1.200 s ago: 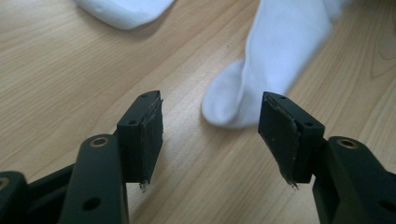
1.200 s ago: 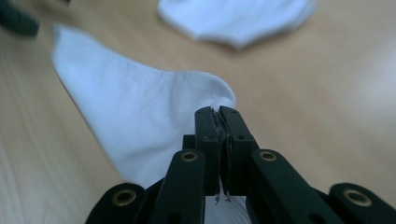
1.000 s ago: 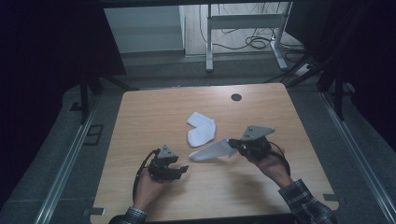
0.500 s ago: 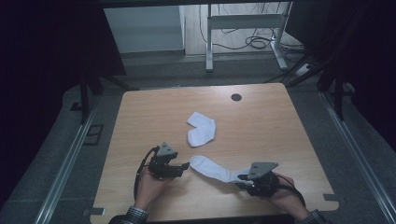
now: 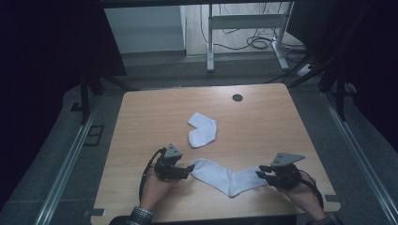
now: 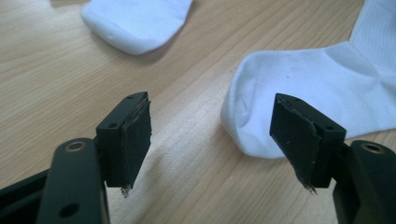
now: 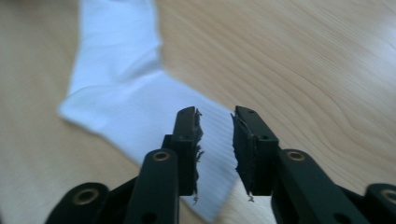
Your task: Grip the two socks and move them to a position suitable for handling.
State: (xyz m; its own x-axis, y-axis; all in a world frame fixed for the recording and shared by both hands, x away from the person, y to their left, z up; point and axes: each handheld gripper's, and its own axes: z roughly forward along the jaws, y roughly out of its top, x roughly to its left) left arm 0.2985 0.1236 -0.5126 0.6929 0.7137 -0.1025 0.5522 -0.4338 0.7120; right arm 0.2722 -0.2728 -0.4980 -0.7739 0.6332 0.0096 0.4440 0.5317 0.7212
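Since a second ago the long white sock (image 5: 228, 177) has come off the air and down toward my edge of the wooden table (image 5: 155, 117); it now lies flat and spread in a shallow bend between my two hands, where before my right gripper (image 5: 264, 174) carried it bunched up near the middle. That gripper has travelled down and toward me with it, and its jaws have just been closing a little after springing apart; they stand a narrow gap apart over the ribbed cuff end, with cloth showing through the gap, though the right gripper view is blurred and I cannot tell whether the pads touch it. My left gripper (image 5: 189, 168) has barely shifted, and its jaws have just been opening; they stand wide with bare wood between them, the sock's toe end lying just ahead of one jaw, close but not pinched. Farther up the table lies a second white sock (image 5: 202, 130), folded over, well apart from the first; the left gripper view cuts it off at the top edge.
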